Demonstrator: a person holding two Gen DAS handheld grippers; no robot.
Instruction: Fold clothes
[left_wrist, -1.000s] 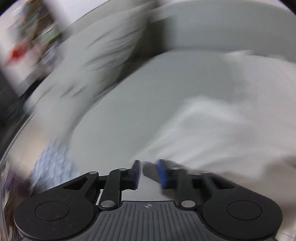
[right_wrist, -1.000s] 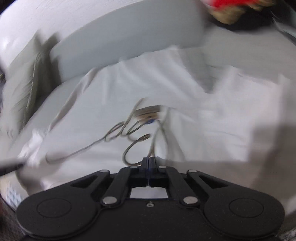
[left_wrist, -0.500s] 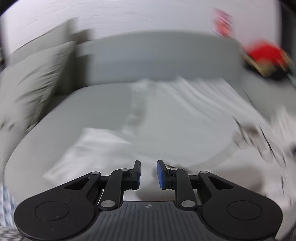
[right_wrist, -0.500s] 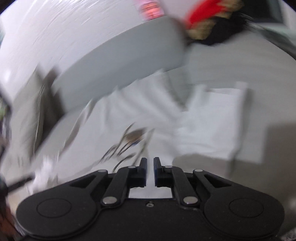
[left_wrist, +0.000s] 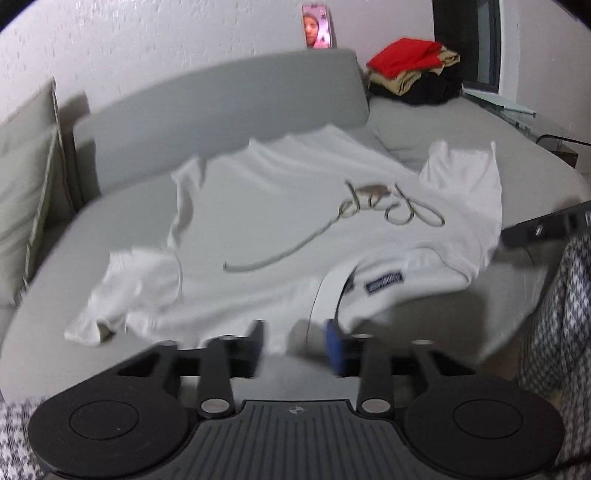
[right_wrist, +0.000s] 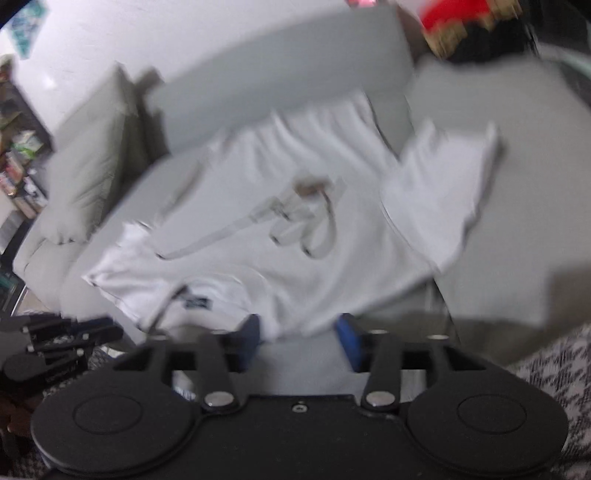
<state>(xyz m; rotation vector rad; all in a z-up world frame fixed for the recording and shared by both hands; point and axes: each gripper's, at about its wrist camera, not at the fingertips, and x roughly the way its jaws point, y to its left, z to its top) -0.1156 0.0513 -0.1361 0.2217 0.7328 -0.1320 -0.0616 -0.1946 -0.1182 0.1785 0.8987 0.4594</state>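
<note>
White T-shirt (left_wrist: 280, 236) spread front-up across grey sofa seat (left_wrist: 461, 122), collar at 6 o'clock, hem at 12 against the backrest. Left gripper (left_wrist: 295, 345) spread wide, empty, just short of collar. Right gripper (right_wrist: 301, 341) likewise wide, empty, at near edge. Stacked clothes (left_wrist: 413, 70) at 1 o'clock.

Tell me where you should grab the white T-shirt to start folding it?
Probably by the two sleeves. The white T-shirt lies spread flat on the grey sofa, print up, collar nearest. Its left sleeve sticks out loose on one side, its right sleeve on the other. Both the left gripper and the right gripper are open, so each could come in from its own outer side, low.
</note>
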